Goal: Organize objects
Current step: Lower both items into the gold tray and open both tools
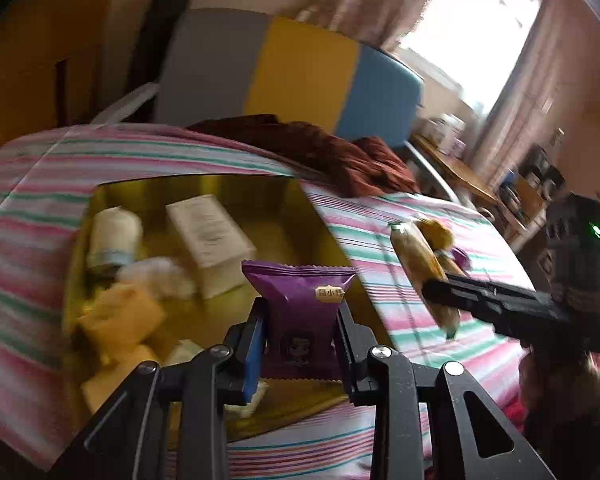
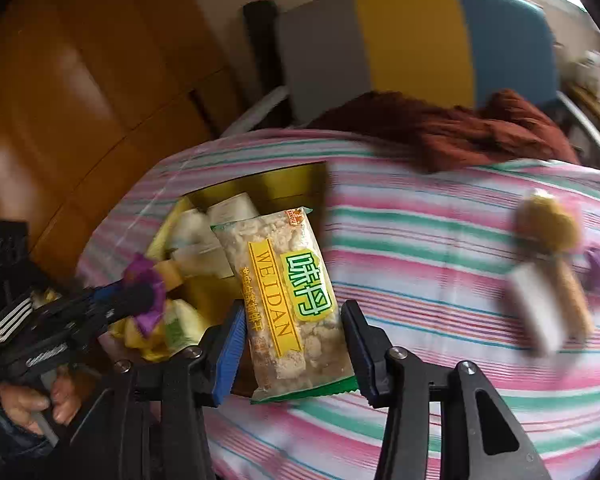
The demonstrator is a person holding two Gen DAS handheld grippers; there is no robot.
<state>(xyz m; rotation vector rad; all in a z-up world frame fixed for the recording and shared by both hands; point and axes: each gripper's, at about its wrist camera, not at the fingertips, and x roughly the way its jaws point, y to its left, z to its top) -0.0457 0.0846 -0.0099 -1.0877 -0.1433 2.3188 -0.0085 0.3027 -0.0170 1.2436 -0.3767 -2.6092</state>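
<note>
My left gripper [image 1: 300, 320] is shut on a purple snack packet [image 1: 300, 300] and holds it above the near edge of a gold box [image 1: 312, 216] on the striped bed. My right gripper [image 2: 294, 332] is shut on a clear WEIDAN cracker packet [image 2: 288, 300] with a yellow band, held beside the box's [image 2: 296, 182] right edge. The right gripper shows in the left wrist view [image 1: 440, 292], the left gripper in the right wrist view [image 2: 140, 296]. The box holds a white box [image 1: 210, 232], a white roll [image 1: 114, 236] and yellow packets [image 1: 120, 316].
On the striped sheet [image 2: 440, 240] to the right lie a yellow-brown packet [image 2: 548, 224], a white packet [image 2: 536, 308] and a small purple packet [image 2: 598, 272]. A dark red cloth [image 2: 460, 128] lies at the far edge. A grey, yellow and blue chair back [image 2: 416, 36] stands behind the bed.
</note>
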